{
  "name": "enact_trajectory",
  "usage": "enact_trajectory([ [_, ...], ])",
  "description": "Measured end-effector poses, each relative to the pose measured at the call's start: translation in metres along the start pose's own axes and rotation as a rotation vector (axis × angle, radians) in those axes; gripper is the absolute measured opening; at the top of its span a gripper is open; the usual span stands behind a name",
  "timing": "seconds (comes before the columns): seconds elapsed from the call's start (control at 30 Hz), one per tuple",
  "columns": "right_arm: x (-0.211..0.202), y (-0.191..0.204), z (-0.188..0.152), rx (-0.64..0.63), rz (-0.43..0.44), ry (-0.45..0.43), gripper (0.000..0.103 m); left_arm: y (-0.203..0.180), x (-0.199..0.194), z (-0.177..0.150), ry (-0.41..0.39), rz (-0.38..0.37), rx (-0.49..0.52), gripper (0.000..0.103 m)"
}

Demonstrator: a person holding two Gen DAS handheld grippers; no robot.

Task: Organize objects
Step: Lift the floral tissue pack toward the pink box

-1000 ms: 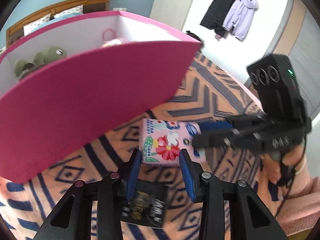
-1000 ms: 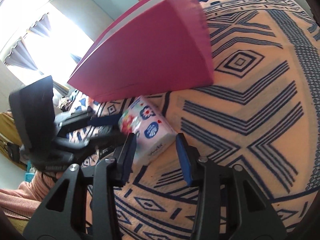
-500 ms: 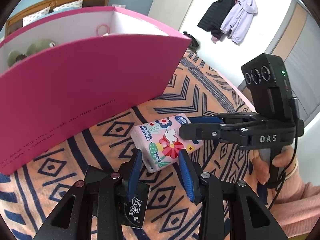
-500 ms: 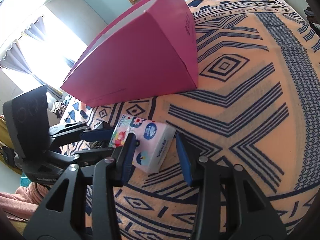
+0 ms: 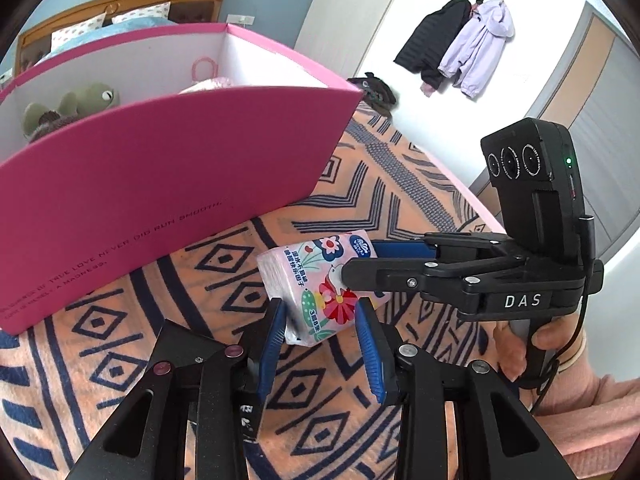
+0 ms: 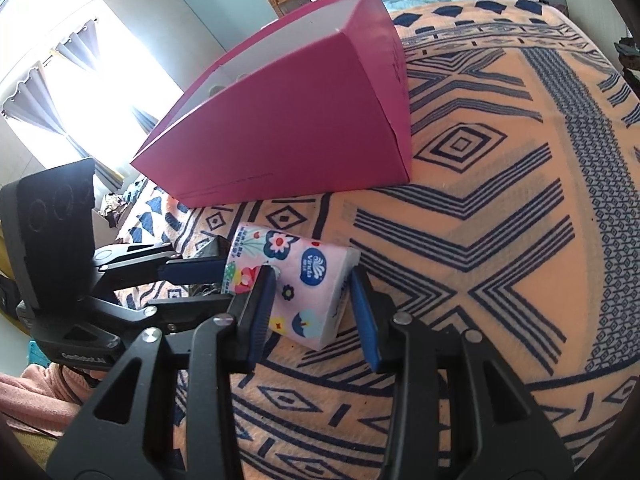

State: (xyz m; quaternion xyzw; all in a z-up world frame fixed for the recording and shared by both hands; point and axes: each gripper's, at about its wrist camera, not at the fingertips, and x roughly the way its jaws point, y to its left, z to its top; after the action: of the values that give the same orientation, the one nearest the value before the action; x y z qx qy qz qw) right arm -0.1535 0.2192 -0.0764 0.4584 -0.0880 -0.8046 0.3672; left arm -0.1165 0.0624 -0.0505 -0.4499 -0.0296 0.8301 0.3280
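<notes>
A pink flowered tissue pack (image 5: 320,280) is held tilted just above the patterned blanket (image 5: 380,184), in front of the open pink box (image 5: 160,168). My right gripper (image 6: 314,292) is shut on the tissue pack (image 6: 304,276), its blue pads on two opposite sides. My left gripper (image 5: 322,332) is open around the pack's near end, with a gap at each pad. A small black packet (image 5: 248,416) lies under my left fingers.
Inside the pink box are a green plush toy (image 5: 72,104) and a pink item (image 5: 204,76). A wooden headboard and pillows stand behind the box. Coats hang on the far wall (image 5: 456,48). The blanket (image 6: 500,208) stretches right of the box.
The right gripper has drawn the tissue pack toward me and tilted it up. Both grippers have backed away from the pink box, and the black packet has slid under my left fingers.
</notes>
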Motion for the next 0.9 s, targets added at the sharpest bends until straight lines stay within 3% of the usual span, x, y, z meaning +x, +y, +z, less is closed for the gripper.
enact_trajectory([
  [0.9, -0.041, 0.039, 0.015, -0.120, -0.009, -0.102, 0.042, -0.019, -0.048, 0.010, -0.132, 0.012, 0.039, 0.036],
])
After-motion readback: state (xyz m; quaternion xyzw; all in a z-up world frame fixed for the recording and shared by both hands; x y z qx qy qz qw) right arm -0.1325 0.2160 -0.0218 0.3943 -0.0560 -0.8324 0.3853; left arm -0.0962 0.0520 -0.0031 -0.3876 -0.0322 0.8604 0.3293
